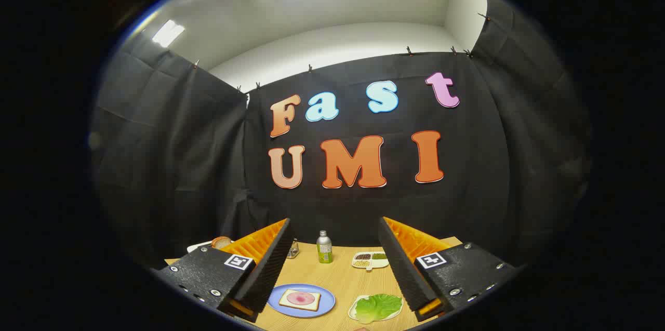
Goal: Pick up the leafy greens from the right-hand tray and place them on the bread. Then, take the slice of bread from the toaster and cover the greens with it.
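Above the wooden table (343, 281), the gripper (332, 232) hangs wide apart, holding nothing.

Tongs (335, 263): ribbed pads, screwed textured mounts, square coded marker each side.

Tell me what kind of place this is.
Probably a staged recording booth for food prep: black cloth walls around a wooden table holding bread on a blue plate and leafy greens. The gripper is open.
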The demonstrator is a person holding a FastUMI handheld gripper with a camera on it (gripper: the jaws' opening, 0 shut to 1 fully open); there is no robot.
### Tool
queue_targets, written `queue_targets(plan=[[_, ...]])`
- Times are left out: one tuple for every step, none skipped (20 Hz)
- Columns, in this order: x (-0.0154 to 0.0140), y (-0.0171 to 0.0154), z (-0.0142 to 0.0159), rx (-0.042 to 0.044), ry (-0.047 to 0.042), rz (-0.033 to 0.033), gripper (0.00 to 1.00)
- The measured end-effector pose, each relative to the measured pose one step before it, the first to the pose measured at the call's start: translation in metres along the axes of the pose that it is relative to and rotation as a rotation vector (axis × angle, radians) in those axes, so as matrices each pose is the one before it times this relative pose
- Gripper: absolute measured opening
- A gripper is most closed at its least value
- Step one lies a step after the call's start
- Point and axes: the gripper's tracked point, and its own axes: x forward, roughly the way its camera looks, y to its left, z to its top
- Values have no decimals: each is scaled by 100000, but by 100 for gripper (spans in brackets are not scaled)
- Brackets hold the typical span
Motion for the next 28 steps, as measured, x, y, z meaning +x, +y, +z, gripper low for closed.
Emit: queue_targets(plan=[[33,132,60,-226,-60,180,99],[18,58,29,-35,-218,131,99],[-86,117,33,-57,-286,411,98],[-1,140,32,-26,-211,239,99],[-6,129,16,-31,-227,319,99],[33,100,4,-117,-123,146,98],[-37,36,26,-60,-85,29,98],[-47,33,-17,-178,-43,178,98],[24,17,20,-83,-29,30,98],[-55,160,-17,14,-117,658,99],[45,97,60,322,35,279,99],[77,-4,-76,195,-33,232,99],[40,-6,122,-23,-27,-36,99],[-121,-69,-65,-129,-143,-271,98],[-30,-41,71,-197,-161,-275,98],[19,-95,49,-28,-101,-374,99],[6,-15,-6,26,-67,28,98],[-37,16,-41,254,33,-162,99],[-60,-16,-30,276,83,53,99],[214,-28,-190,219,260,-34,99],[78,-71,-44,145,327,-143,99],[102,-103,-68,62,364,-122,99],[8,-54,-119,144,426,-279,99],[80,25,-53,186,306,22,98],[18,42,25,221,158,120,98],[63,-6,5,137,104,75,98],[107,37,-67,-14,236,-5,99],[32,-17,-222,-68,531,-163,98]])
